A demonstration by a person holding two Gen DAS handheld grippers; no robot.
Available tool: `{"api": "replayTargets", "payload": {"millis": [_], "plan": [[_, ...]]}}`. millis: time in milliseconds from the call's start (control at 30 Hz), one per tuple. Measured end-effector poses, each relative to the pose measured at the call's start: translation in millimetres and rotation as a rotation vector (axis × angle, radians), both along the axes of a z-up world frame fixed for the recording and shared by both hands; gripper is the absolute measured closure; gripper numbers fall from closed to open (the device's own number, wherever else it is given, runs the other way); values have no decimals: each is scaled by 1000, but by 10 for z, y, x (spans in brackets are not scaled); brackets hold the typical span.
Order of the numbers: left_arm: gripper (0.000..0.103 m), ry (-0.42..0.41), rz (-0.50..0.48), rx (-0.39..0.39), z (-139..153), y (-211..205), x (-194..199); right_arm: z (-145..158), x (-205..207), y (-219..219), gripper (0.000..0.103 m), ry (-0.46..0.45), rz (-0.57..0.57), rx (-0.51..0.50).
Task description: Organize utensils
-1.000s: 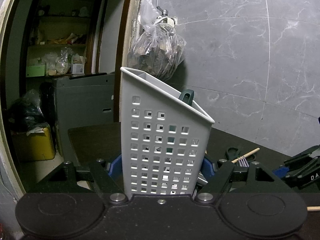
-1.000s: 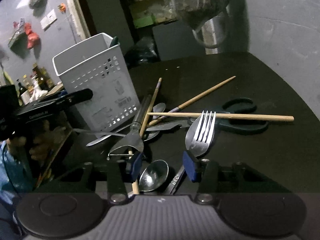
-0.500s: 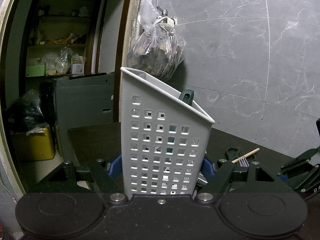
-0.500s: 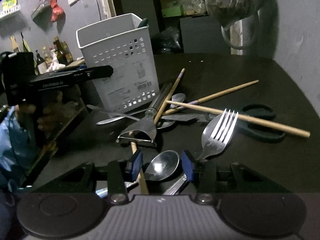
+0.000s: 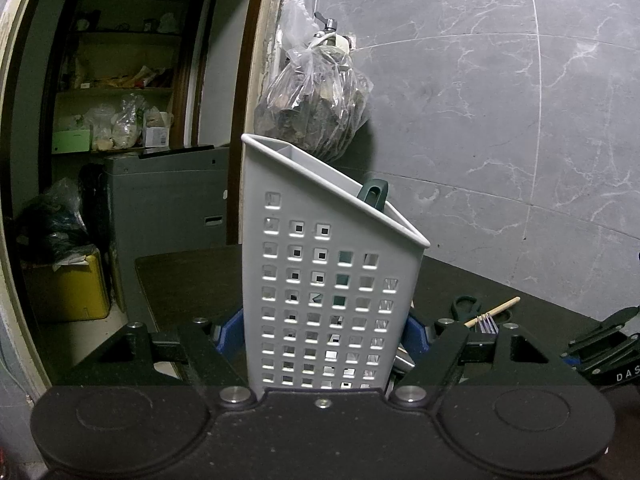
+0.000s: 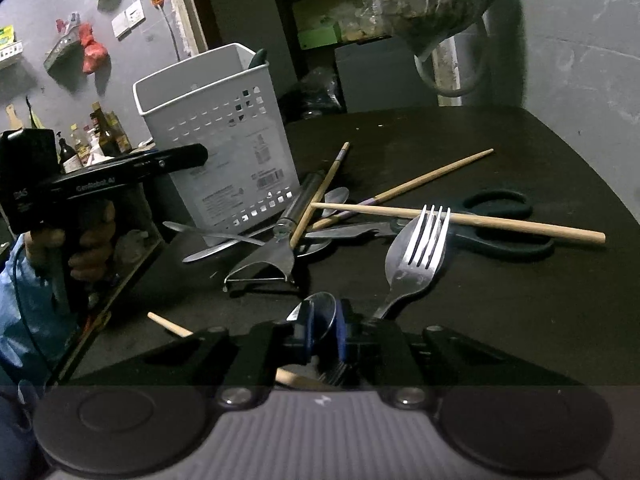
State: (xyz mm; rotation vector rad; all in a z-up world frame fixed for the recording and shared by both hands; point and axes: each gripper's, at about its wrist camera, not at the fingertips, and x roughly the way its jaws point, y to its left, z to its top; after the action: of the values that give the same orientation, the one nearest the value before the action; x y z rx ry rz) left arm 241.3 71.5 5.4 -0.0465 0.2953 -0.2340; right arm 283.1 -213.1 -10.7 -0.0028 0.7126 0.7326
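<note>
In the left wrist view a white perforated caddy (image 5: 320,280) stands on the black table, clamped between the blue pads of my left gripper (image 5: 324,340). A dark green handle (image 5: 374,196) sticks out of its top. In the right wrist view my right gripper (image 6: 322,330) has its jaws closing, and the blue pads pinch the bowl of a steel spoon (image 6: 320,310) near the table's front. A fork (image 6: 416,256) lies just to its right. Beyond lie a peeler (image 6: 276,256), chopsticks (image 6: 460,220), black scissors (image 6: 500,220) and a knife (image 6: 216,236), heaped beside the caddy (image 6: 224,152).
A person's hand (image 6: 88,240) grips the left tool's handle at the table's left edge. A filled plastic bag (image 5: 316,108) hangs from a tap on the grey marble wall. A doorway (image 5: 120,120) with cluttered shelves opens behind the table. Bottles (image 6: 100,132) stand far left.
The right gripper's jaws have drawn together onto the spoon, whose bowl now stands on edge between the pads. The left gripper and the caddy have not moved.
</note>
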Motion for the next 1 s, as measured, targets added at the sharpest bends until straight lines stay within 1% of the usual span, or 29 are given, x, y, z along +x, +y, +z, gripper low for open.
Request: {"api": "replayTargets", "payload": {"millis": [100, 233, 367, 433, 500, 533, 600, 733, 867, 1000], "plan": [[26, 1, -1, 0, -1, 2, 6, -10, 18, -34, 95, 32, -21, 41], [25, 0, 0, 0, -2, 1, -2, 5, -4, -53, 99, 49, -56, 78], [26, 0, 0, 0, -2, 7, 5, 24, 6, -75, 100, 92, -140, 108], [26, 1, -1, 0, -3, 4, 4, 35, 23, -99, 101, 107, -188, 113], [26, 0, -1, 0, -2, 1, -1, 63, 32, -86, 101, 108, -209, 93], [26, 0, 0, 0, -2, 0, -1, 84, 30, -64, 101, 101, -218, 72], [26, 0, 0, 0, -2, 0, -1, 139, -5, 13, 100, 59, -229, -4], [26, 0, 1, -1, -3, 5, 4, 253, -128, 280, 101, -55, -228, -200], [25, 0, 0, 0, -1, 2, 1, 251, -302, 620, 100, -177, -180, -402], [26, 0, 0, -2, 0, 1, -1, 244, -420, 855, 101, -231, -129, -498]]}}
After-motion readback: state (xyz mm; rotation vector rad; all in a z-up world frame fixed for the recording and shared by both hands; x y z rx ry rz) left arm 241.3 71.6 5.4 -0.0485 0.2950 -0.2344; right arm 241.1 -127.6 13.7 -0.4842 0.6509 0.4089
